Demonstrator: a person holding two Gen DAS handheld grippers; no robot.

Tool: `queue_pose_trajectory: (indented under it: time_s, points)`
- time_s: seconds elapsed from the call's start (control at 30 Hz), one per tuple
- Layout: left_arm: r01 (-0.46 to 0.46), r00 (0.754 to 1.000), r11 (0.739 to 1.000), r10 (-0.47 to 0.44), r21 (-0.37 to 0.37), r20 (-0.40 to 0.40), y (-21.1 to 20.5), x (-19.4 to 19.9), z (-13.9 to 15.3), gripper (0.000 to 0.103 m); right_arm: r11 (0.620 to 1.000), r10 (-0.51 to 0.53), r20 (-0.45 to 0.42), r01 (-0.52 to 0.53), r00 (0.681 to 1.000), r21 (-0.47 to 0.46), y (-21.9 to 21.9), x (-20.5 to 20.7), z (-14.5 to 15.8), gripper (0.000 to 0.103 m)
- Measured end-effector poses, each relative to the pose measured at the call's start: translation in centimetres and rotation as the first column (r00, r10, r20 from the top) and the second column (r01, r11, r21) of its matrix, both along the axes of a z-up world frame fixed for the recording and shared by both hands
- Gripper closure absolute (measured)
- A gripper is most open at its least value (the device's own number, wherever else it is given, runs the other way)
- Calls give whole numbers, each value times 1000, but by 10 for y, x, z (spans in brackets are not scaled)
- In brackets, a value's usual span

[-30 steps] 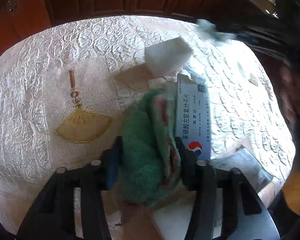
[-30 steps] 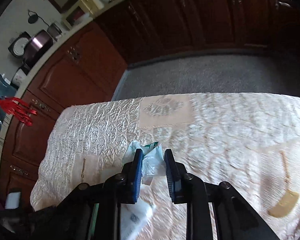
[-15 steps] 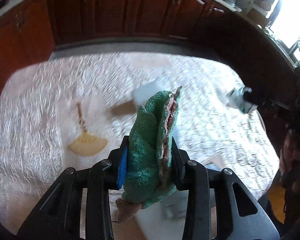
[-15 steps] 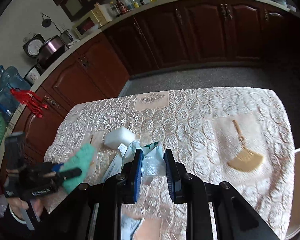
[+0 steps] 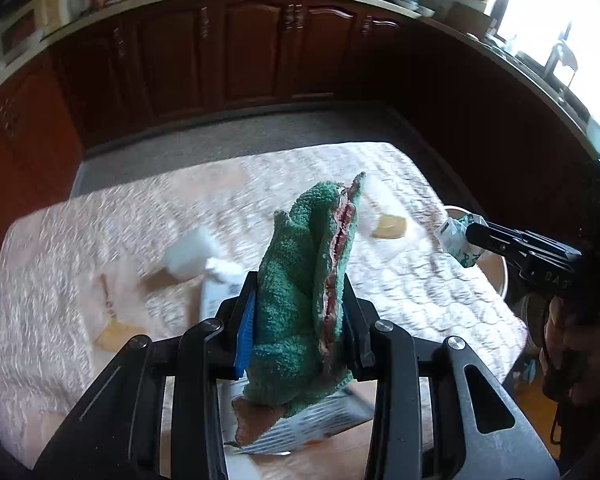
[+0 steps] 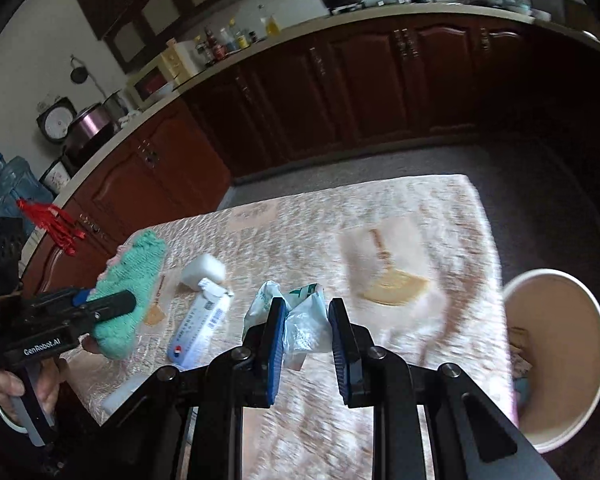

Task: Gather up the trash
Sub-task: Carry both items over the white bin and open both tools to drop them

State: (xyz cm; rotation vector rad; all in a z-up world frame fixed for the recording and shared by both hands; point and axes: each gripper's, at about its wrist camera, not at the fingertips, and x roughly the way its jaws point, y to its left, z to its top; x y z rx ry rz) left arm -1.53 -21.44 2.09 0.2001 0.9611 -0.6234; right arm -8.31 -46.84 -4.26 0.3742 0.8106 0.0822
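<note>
My left gripper [image 5: 300, 286] is shut on a folded green terry cloth [image 5: 296, 264] with a pink inner layer, held up above the table. From the right wrist view the same left gripper [image 6: 112, 304] and green cloth [image 6: 134, 276] sit at the far left. My right gripper [image 6: 307, 306] is shut on a crumpled white plastic wrapper [image 6: 306, 322] with green print. It hangs over the table's right part, beside a round cream bin [image 6: 556, 280] that stands off the table's right edge. The left wrist view shows that wrapper [image 5: 458, 236] over the bin rim [image 5: 503, 280].
A white foam block [image 6: 204, 270] and a white-and-blue medicine box [image 6: 198, 328] lie on the cream embossed tablecloth [image 6: 420, 208]. Dark red kitchen cabinets [image 6: 340, 92] run behind the table. A hand [image 5: 568, 344] holds the right gripper's handle.
Both grippers have risen from the table. The left one lifted the green cloth off the medicine box. The right one carried the wrapper rightwards, and the bin has come into view.
</note>
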Motion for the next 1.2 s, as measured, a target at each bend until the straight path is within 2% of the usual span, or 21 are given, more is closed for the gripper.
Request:
queue_pose_trajectory:
  time_s: [0.23, 0.43, 0.67, 0.87, 1.0, 1.03, 1.07, 1.1, 1.13, 1.2]
  points:
    - [102, 995, 995, -102, 8, 21, -63, -19, 11, 69, 992, -127, -3, 127, 992, -7, -60, -42, -1, 82]
    - [215, 976, 977, -215, -1, 13, -130, -35, 12, 69, 968, -248, -25, 247, 968, -36, -111, -74, -7, 82]
    - [309, 947, 949, -313, -66, -75, -205, -43, -5, 69, 930, -367, -76, 363, 927, -59, -164, -102, -28, 82]
    - [319, 924, 935, -343, -155, -166, -247, -41, -30, 69, 905, -425, -135, 416, 895, -91, -195, -107, -50, 82]
    - [288, 925, 935, -328, -209, -191, -263, -38, -43, 64, 887, -459, -159, 440, 874, -139, -206, -104, -62, 82]
    - [282, 925, 935, -324, -215, -197, -264, -38, -46, 58, 880, -472, -168, 452, 865, -146, -209, -104, -65, 79]
    - [272, 925, 938, -317, -217, -210, -265, -37, -50, 49, 872, -487, -182, 463, 854, -161, -209, -102, -67, 61]
    - [266, 925, 940, -312, -216, -218, -265, -37, -53, 45, 864, -500, -193, 473, 844, -171, -211, -102, -69, 39]
    - [263, 925, 940, -310, -215, -221, -265, -38, -55, 41, 860, -509, -187, 484, 840, -164, -213, -104, -71, 35]
    - [274, 925, 940, -316, -204, -214, -263, -40, -57, 39, 859, -511, -177, 491, 841, -147, -214, -107, -70, 35]
